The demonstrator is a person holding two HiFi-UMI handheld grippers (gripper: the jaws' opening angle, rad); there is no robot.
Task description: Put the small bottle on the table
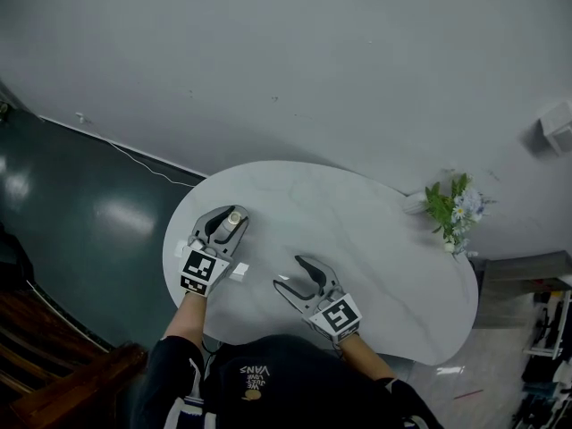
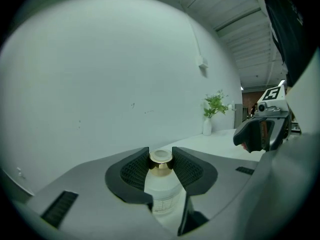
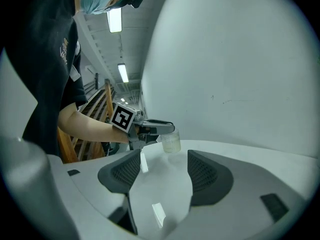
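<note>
left gripper (image 2: 161,165) clamped on small bottle (image 2: 162,186) — right gripper (image 3: 162,171) spread, empty.
Base to be set flat on table (image 1: 384,266) before release.

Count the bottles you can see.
1. The bottle is clamped in the left gripper, at the left end of the table. None seems hidden.

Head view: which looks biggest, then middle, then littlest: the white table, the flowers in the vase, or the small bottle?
Largest: white table, by far.
Middle: flowers in the vase.
Smallest: small bottle, partly hidden inside the left claw.
</note>
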